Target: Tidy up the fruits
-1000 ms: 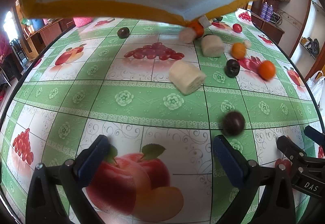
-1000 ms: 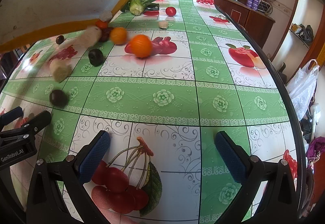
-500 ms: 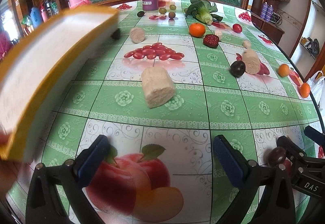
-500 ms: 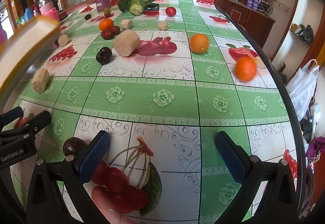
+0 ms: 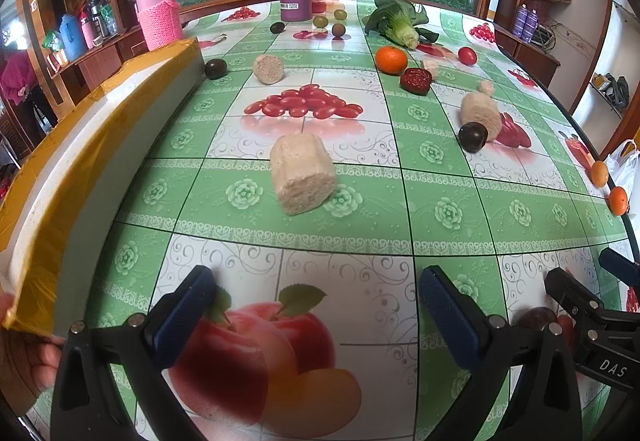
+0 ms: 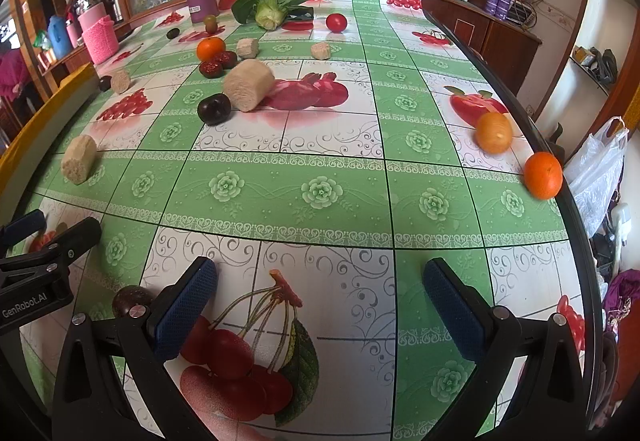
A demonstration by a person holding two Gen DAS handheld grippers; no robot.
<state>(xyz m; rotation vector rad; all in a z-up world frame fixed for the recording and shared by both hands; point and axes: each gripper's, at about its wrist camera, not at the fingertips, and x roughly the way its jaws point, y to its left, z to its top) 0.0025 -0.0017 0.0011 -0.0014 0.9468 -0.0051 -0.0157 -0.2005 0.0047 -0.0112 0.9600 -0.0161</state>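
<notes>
Tan cylinder (image 5: 303, 173) on side — axis toward left gripper (image 5: 316, 311), agape.

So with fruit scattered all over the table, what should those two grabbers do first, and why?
Probably swing the right gripper toward the orange at the table's right edge and grab it. It sits right at the rim, beside a second orange, so it looks likeliest to roll off. Both grippers are open and empty, so either could start.
</notes>
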